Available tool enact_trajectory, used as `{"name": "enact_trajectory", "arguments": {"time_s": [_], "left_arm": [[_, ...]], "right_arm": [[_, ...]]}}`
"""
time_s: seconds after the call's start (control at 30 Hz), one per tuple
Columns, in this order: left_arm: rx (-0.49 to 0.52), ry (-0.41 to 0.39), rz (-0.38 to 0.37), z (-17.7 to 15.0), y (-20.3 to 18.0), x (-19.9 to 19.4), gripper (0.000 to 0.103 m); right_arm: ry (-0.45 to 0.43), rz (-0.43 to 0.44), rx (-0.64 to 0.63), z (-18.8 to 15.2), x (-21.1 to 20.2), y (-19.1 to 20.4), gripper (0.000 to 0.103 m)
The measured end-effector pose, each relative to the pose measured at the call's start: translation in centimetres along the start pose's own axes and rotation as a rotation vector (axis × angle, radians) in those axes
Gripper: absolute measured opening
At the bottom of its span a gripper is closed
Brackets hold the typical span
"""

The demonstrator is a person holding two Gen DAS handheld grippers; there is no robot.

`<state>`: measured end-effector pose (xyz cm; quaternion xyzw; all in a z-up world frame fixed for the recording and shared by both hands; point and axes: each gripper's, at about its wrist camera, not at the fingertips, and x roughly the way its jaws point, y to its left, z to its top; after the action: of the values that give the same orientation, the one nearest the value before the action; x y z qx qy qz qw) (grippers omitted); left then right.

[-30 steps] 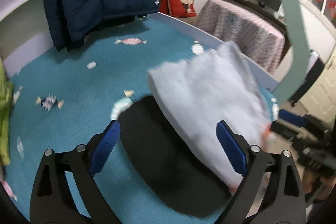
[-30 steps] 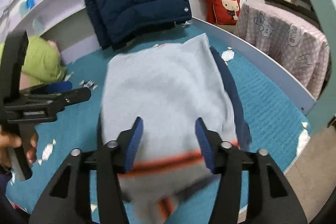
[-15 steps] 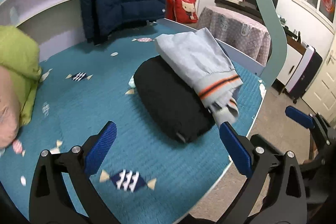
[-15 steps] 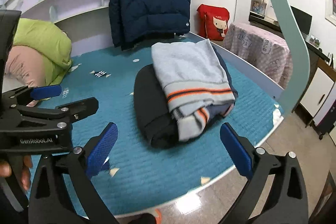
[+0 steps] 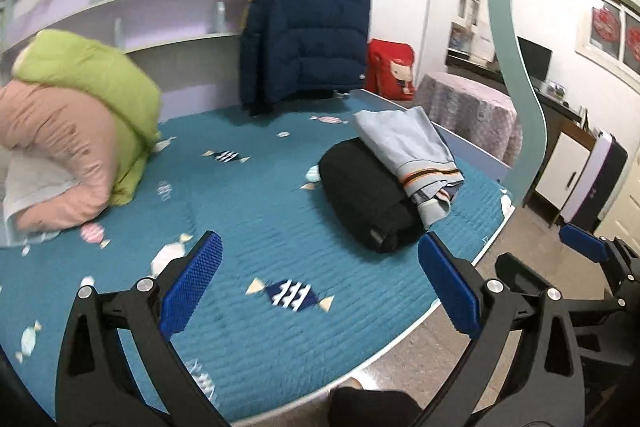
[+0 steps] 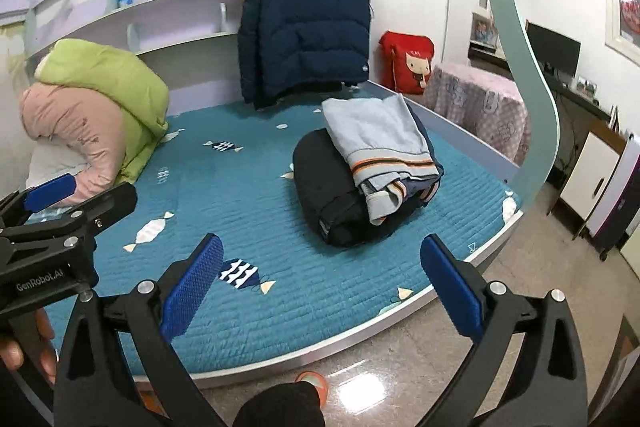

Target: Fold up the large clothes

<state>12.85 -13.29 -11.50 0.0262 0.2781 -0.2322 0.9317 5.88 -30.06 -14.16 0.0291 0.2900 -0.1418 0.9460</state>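
Both grippers now pulled back from bed; grey sweater lies folded on black garment, ahead, nearer my right gripper; left gripper also wide open, empty

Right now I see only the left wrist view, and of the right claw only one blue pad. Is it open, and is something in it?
Observer: The right claw is open wide, with nothing between its pads. The sweater lies beyond it, on top of the black bundle.
Operator: And what holds my left claw? I cannot see behind it.
Observer: A hand is on its handle, at the lower left of the right wrist view.
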Motion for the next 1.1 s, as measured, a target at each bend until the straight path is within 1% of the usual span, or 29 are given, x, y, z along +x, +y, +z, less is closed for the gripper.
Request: {"name": "enact_trajectory", "arguments": {"time_s": [0.17,0.33,0.47,0.57,0.73,0.87,1.03,1.1], "left_arm": [[-0.035,-0.009,0.033,-1.1,1.2,-3.9,0.098],[-0.061,-0.042,0.052,-1.9,1.8,-7.4,0.098],[-0.064,-0.07,0.071,-2.1,1.8,-9.3,0.098],[-0.065,-0.103,0.112,-2.1,1.8,-11.0,0.098],[-0.095,-0.129,0.142,-2.6,2.7,-13.7,0.098],[-0.093,-0.164,0.222,-3.1,3.7,-16.2,0.098],[-0.126,-0.184,0.242,-3.2,5.0,-18.5,0.098],[-0.131,-0.208,0.255,-3.4,5.1,-19.5,0.098]], "right_arm": [[-0.022,0.01,-0.017,-0.6,-3.2,1.3,0.096],[-0.066,0.028,-0.046,-1.0,-6.5,2.7,0.096],[-0.086,0.052,-0.053,-1.2,-8.4,3.4,0.096],[-0.102,0.074,-0.059,-1.4,-9.5,3.9,0.096],[-0.14,0.127,-0.087,-1.5,-11.6,5.3,0.096],[-0.173,0.163,-0.12,-1.5,-12.7,6.9,0.096],[-0.202,0.195,-0.14,-1.4,-14.1,8.2,0.096],[-0.211,0.201,-0.146,-1.5,-14.6,8.5,0.096]]}}
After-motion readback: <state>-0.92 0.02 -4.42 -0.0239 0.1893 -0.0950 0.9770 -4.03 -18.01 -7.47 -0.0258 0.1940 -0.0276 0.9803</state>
